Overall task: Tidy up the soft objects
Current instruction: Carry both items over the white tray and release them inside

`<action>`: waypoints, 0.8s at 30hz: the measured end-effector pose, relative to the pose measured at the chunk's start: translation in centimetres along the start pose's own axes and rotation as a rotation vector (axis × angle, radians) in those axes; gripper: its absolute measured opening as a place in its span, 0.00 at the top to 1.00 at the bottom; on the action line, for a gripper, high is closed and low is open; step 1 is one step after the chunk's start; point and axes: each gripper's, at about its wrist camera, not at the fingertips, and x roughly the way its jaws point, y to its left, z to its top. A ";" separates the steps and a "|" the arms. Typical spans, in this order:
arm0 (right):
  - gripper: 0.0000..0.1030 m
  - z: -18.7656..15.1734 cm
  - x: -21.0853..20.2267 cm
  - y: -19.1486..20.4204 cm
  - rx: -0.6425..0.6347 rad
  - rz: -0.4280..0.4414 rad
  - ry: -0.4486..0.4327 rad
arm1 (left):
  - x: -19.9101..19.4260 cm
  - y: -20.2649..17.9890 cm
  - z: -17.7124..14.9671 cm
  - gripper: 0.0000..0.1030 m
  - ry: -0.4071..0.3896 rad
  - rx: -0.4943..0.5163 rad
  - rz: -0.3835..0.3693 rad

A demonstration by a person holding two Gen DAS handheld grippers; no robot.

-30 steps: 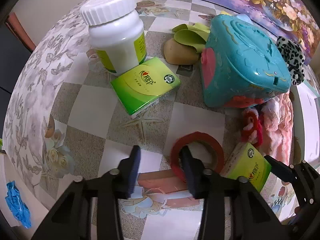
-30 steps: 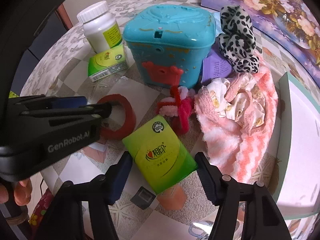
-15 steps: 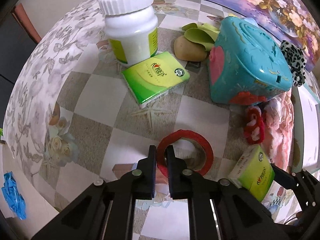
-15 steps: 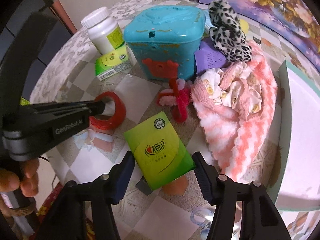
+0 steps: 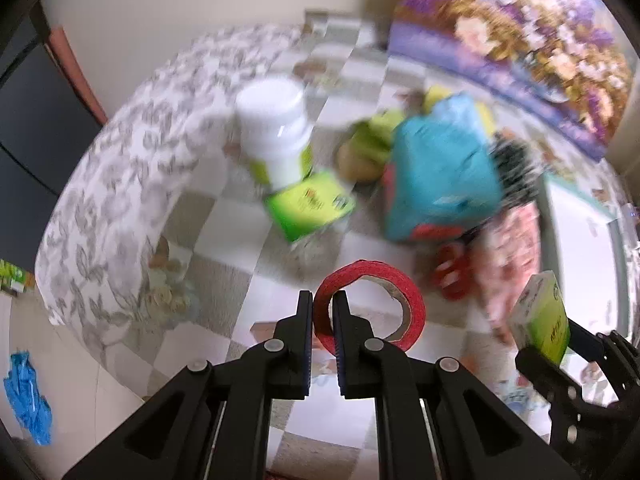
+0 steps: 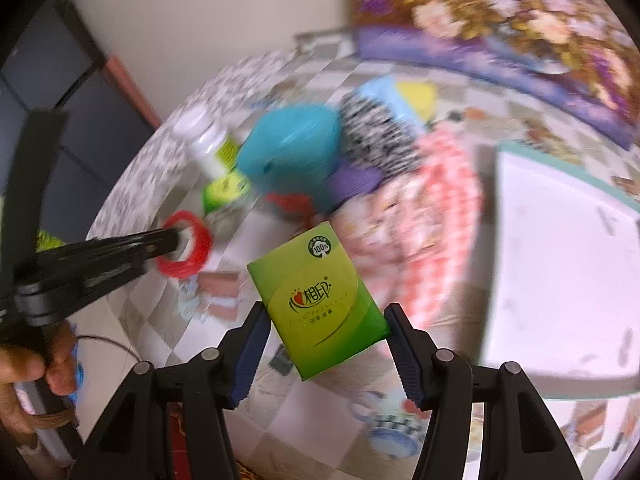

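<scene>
I have both grippers loaded. My left gripper (image 5: 321, 330) is pinched nearly closed on the rim of the red tape roll (image 5: 370, 304), low in the centre of the left wrist view and lifted clear of the table (image 5: 224, 240). My right gripper (image 6: 325, 350) stands wider, its pads against the sides of the green tissue pack (image 6: 318, 304), held up mid-frame. I judge the sorting barely begun: a second tissue pack (image 5: 310, 204), the pink knit cloth (image 6: 416, 204), the leopard scrunchie (image 6: 376, 136) and the red fuzzy piece (image 5: 452, 280) lie loose around the teal box (image 5: 440, 172). The white tray (image 6: 560, 260) at right looks unfilled
</scene>
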 end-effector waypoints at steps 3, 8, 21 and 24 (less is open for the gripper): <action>0.40 0.2 -1.6 -2.0 0.049 -0.042 -0.030 | -2.0 -1.7 0.8 0.91 -0.033 0.018 -0.027; 0.40 1.0 -4.0 -5.7 0.130 -0.155 -0.054 | -3.7 -6.5 2.4 0.91 -0.051 0.078 -0.084; 0.40 2.4 -8.0 -20.0 0.482 -0.396 -0.078 | -1.1 -20.6 5.5 0.91 0.048 0.231 -0.153; 0.40 2.1 -7.9 -22.4 0.520 -0.428 -0.073 | -0.1 -23.4 5.2 0.90 0.066 0.258 -0.174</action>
